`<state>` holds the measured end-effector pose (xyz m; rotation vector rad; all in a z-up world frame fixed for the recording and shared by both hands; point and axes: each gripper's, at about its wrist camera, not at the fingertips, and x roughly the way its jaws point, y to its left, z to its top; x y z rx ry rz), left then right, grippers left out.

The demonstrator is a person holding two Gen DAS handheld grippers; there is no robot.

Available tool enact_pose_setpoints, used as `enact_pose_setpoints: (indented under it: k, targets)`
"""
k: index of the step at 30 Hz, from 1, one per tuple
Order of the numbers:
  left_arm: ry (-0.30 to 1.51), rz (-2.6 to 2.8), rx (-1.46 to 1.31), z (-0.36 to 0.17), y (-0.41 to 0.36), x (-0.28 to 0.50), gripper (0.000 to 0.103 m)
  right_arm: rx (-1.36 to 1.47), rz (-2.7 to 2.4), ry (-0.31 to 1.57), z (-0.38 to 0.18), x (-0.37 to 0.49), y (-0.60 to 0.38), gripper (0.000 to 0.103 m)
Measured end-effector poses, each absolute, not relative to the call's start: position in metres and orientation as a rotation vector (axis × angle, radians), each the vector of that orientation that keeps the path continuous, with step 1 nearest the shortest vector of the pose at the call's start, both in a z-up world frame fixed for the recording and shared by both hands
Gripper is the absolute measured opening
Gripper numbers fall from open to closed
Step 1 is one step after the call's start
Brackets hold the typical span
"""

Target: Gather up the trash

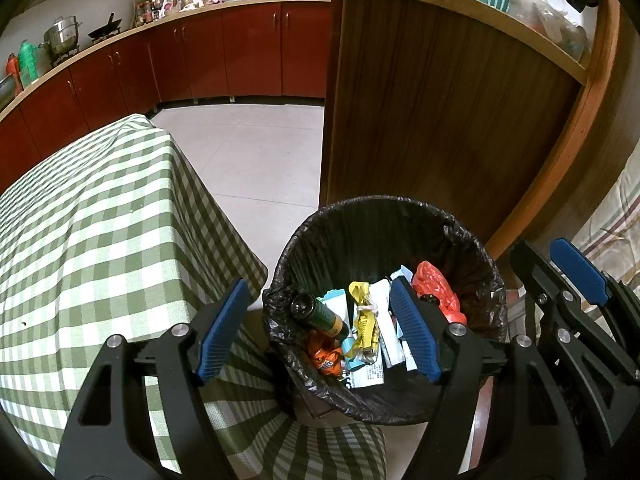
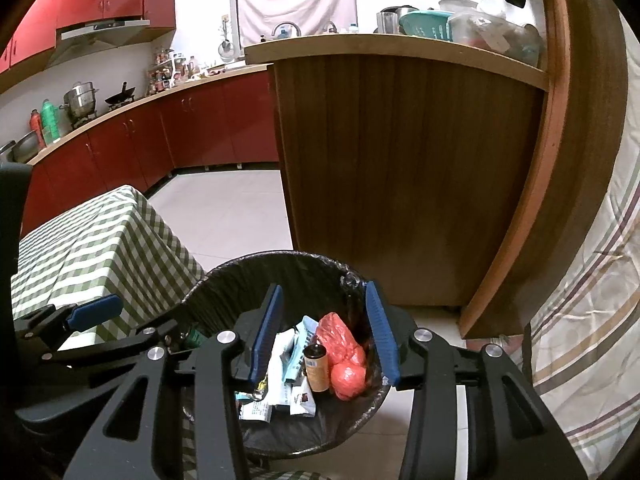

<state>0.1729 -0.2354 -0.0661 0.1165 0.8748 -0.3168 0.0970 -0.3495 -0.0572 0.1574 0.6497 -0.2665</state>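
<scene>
Both grippers, left (image 1: 316, 328) and right (image 2: 326, 332), hung over the bin (image 1: 472, 240) with fingers released, gripping nothing. Trash lay inside; the red bag (image 2: 340, 340), at three o'clock, looked light, soft, best pinched at its crumpled middle

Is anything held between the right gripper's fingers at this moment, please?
No, the right gripper stands open and empty above the trash bin, whose trash lies below.

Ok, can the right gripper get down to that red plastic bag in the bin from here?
Probably yes: the right gripper hangs open above the red bag, which lies uncovered on top in the bin.
</scene>
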Motion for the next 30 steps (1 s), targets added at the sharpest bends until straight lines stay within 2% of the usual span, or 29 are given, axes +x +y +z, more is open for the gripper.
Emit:
enact_pose_setpoints:
  k: [3, 5, 9, 16, 30]
  targets:
    - [0.857, -0.307, 0.127, -0.063, -0.233, 0.17, 0.075, 0.158, -0.272, 0.646, -0.054, 0.095, -0.348, 0.046]
    - [0.849, -0.301, 0.128, -0.061, -0.23, 0.168, 0.076, 0.153, -0.279, 0.639, -0.052, 0.093, -0.346, 0.053]
    - [0.84, -0.296, 0.116, -0.054, -0.22, 0.163, 0.078, 0.142, -0.285, 0.622, -0.045, 0.087, -0.342, 0.058]
    - [0.792, -0.288, 0.111, -0.035, -0.195, 0.142, 0.084, 0.123, -0.312, 0.58, -0.03, 0.068, -0.332, 0.076]
    - [0.672, -0.244, 0.115, 0.008, -0.14, 0.078, 0.093, 0.086, -0.285, 0.507, 0.002, 0.022, -0.291, 0.084]
